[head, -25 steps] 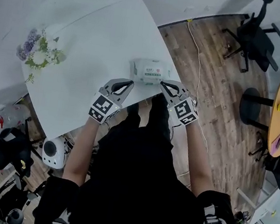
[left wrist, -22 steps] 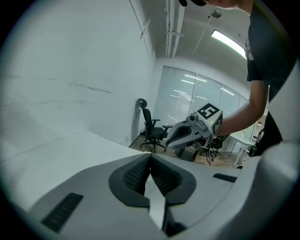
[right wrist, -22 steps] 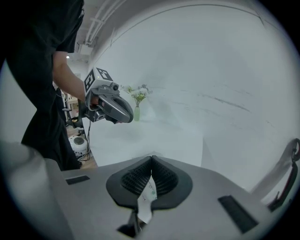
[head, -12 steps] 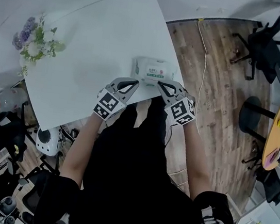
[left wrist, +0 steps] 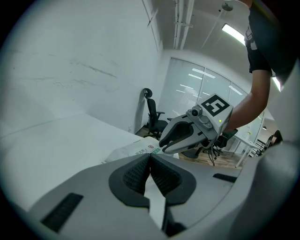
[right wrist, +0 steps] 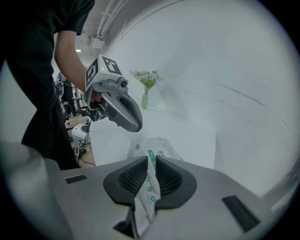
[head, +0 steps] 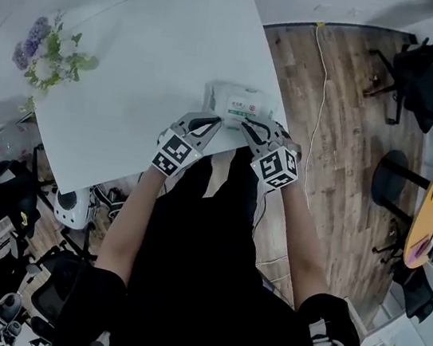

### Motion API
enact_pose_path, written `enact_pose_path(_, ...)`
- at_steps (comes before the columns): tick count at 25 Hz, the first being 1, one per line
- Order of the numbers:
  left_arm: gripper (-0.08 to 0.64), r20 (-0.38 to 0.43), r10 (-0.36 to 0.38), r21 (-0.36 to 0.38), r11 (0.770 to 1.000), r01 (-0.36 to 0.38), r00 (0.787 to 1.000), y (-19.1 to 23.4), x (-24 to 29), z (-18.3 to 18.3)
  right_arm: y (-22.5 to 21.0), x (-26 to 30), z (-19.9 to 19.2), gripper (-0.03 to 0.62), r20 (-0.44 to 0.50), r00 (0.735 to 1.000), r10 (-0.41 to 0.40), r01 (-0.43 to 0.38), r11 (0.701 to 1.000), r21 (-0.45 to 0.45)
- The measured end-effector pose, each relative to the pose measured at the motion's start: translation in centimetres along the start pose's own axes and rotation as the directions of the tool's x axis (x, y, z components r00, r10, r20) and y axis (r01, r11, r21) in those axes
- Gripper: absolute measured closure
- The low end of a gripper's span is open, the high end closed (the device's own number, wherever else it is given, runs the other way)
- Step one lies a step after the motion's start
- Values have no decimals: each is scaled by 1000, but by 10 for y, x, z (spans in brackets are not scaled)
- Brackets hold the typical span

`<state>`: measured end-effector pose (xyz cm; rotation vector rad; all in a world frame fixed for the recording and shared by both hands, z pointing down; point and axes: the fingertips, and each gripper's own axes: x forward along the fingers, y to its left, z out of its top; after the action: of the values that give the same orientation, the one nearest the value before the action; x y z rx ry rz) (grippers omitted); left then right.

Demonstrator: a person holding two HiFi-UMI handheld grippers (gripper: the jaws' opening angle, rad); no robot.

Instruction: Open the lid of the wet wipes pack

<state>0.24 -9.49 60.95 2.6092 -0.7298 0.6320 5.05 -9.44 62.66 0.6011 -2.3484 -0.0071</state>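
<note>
Open table lies beyond the wet wipes pack; the flowers stand well apart.

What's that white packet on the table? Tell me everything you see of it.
The wet wipes pack is a soft white plastic pouch with green print and a label on top. It lies at the corner of the white table nearest the person. The left gripper and right gripper each pinch its film at that near side.
</note>
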Motion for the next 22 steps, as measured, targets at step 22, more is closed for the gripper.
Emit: enact_pose_path(22, 537, -67, 24, -37, 999, -26, 997, 19, 32, -31, 9, 28, -11, 492, -69, 997, -39, 17, 955, -298)
